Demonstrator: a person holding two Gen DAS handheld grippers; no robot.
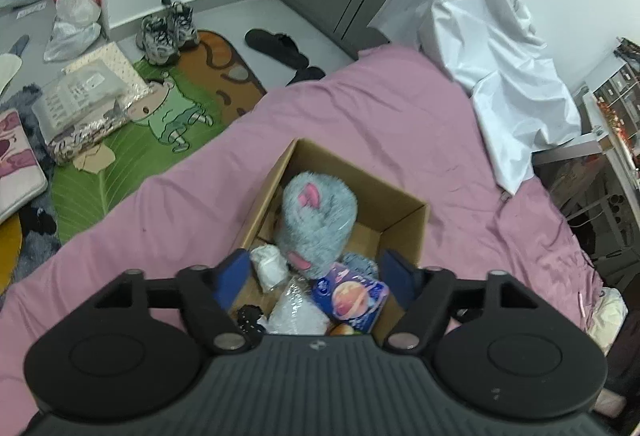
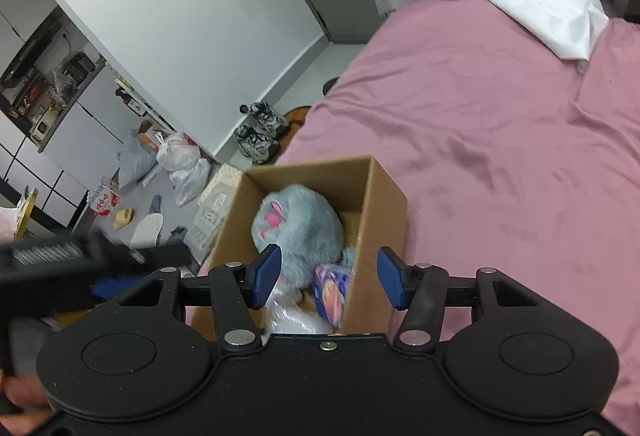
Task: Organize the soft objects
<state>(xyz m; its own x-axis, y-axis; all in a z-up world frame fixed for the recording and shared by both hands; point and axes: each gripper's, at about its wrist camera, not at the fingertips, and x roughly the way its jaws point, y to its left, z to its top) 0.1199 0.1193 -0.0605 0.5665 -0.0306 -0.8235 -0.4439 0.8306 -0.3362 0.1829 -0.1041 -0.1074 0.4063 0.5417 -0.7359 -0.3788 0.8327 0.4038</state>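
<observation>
Both jaws spread, empty, above box (image 1: 404,224) w/ grey plush (image 1: 316,220) inside, untouched.

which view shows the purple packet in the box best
The left wrist view: the purple packet lies face up in the cardboard box, its planet-like print readable below the grey plush toy. The right wrist view shows the packet blurred and edge-on, partly hidden by the box wall.

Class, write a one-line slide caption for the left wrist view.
Open left gripper above a cardboard box on a pink bed, holding a grey plush toy.
</observation>
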